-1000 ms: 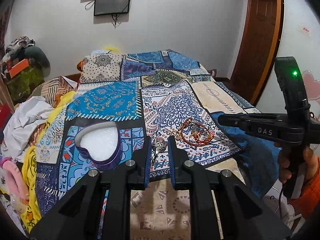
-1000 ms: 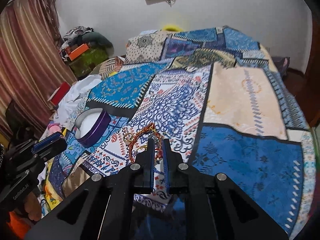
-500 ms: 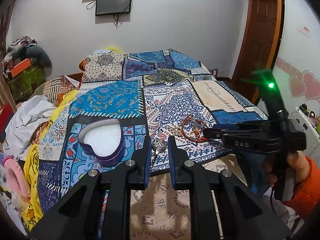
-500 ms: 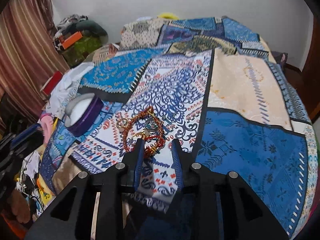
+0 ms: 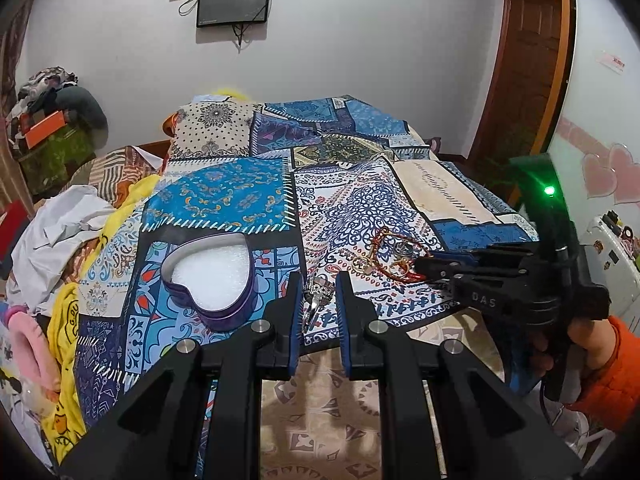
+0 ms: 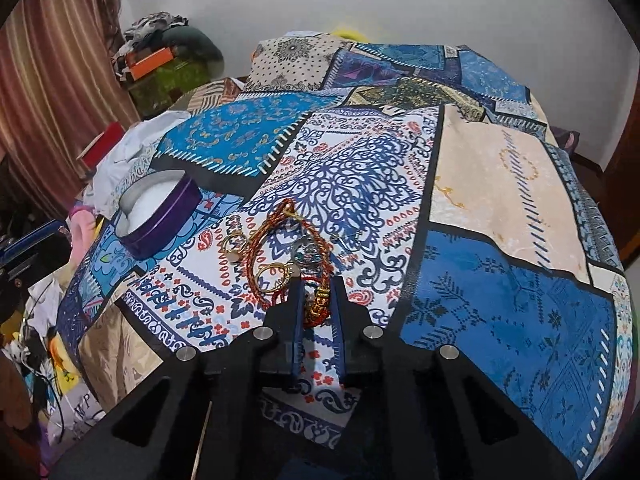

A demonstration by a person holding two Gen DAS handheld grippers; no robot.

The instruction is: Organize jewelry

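Left gripper (image 5: 318, 300) is pinching a silver ring (image 5: 316, 294), hovering just right of the purple heart-shaped tin (image 5: 212, 280) on the patchwork bedspread (image 5: 360, 200). Right gripper (image 6: 316, 300) jaws have just been closing and are now clamping the gold-beaded near end of the red cord bracelet (image 6: 316, 308). Gold rings (image 6: 272, 276) are lying tangled with the bracelet, right of the tin.
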